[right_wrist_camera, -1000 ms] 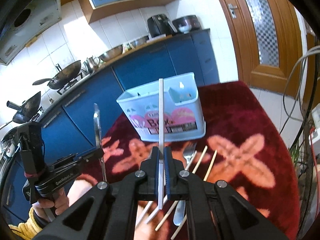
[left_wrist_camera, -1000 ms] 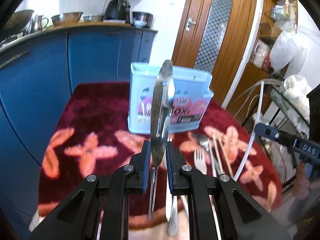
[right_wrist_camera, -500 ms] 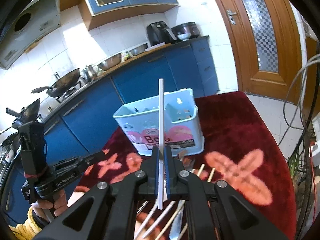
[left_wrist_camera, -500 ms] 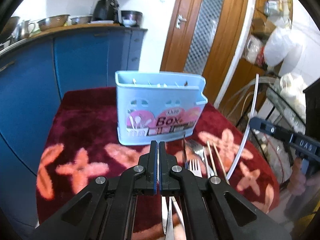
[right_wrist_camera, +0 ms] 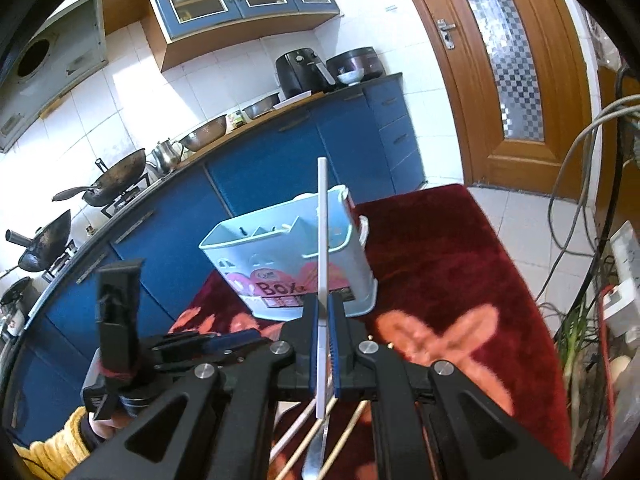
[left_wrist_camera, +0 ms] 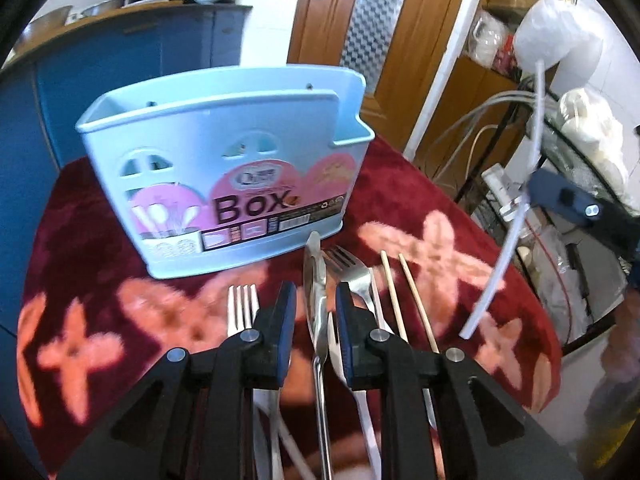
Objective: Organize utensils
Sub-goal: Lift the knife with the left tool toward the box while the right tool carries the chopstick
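While left gripper (left_wrist_camera: 315, 306) just parted, straddling knife (left_wrist_camera: 315, 280) on cloth, right gripper (right_wrist_camera: 324, 320) clamps white chopstick (right_wrist_camera: 322, 240).

The left tool (left_wrist_camera: 316, 312) tilts downward, its jaws just parted, their pads apparently touching nothing. The right tool (right_wrist_camera: 325, 340) points less steeply with its jaws pressed tight. A hand (right_wrist_camera: 102, 426) in a yellow sleeve (right_wrist_camera: 52, 444) grips the left tool's handle.
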A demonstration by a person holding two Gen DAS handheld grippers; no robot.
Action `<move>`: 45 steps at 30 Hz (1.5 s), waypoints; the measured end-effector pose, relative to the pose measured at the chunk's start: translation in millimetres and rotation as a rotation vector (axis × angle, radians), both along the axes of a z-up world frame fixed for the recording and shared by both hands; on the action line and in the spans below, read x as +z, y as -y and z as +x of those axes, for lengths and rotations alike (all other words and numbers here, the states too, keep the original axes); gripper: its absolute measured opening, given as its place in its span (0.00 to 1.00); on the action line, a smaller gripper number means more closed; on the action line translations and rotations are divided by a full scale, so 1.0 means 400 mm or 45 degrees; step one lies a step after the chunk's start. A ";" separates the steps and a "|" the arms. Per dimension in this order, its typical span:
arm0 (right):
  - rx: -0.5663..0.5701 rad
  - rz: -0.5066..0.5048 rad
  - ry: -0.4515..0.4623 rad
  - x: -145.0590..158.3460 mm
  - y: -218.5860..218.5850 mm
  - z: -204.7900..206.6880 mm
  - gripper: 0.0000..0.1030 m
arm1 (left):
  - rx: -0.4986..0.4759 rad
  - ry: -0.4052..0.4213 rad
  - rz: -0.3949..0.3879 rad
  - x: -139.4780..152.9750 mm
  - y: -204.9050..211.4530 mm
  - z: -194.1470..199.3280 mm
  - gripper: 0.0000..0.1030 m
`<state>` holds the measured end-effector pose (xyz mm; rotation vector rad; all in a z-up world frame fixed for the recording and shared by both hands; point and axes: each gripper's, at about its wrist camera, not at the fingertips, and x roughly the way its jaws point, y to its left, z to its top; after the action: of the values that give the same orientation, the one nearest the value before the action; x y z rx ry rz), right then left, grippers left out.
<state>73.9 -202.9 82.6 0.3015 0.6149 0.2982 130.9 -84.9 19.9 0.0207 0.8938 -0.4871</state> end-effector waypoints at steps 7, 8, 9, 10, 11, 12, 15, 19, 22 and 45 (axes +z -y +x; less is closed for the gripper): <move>-0.027 -0.004 0.004 -0.018 0.039 0.028 0.06 | -0.032 -0.084 0.106 -0.064 0.073 0.070 0.18; -0.030 0.005 0.001 -0.025 0.047 0.035 0.06 | -0.033 -0.098 0.113 -0.072 0.078 0.077 0.18; -0.033 0.010 -0.002 -0.029 0.050 0.039 0.06 | -0.033 -0.114 0.125 -0.083 0.085 0.084 0.18; -0.034 0.016 -0.006 -0.036 0.056 0.045 0.06 | -0.030 -0.124 0.138 -0.091 0.089 0.090 0.18; -0.031 0.020 -0.008 -0.042 0.061 0.047 0.06 | -0.026 -0.132 0.149 -0.098 0.093 0.094 0.18; -0.025 0.026 -0.011 -0.048 0.064 0.052 0.06 | -0.015 -0.147 0.160 -0.106 0.096 0.100 0.18; 0.004 0.038 -0.014 -0.058 0.065 0.064 0.06 | 0.005 -0.185 0.144 -0.120 0.096 0.111 0.18; 0.041 0.062 -0.023 -0.073 0.063 0.079 0.06 | 0.023 -0.219 0.126 -0.122 0.092 0.126 0.18; 0.055 0.059 -0.036 -0.084 0.061 0.090 0.06 | 0.000 -0.223 0.131 -0.125 0.101 0.132 0.16; 0.020 -0.041 0.103 0.024 -0.042 0.043 0.06 | 0.094 0.232 -0.224 0.142 -0.018 -0.036 0.01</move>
<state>90.9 -186.3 92.1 0.2526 0.5424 0.3135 116.6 -77.7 76.8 -0.1261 0.6688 -0.4853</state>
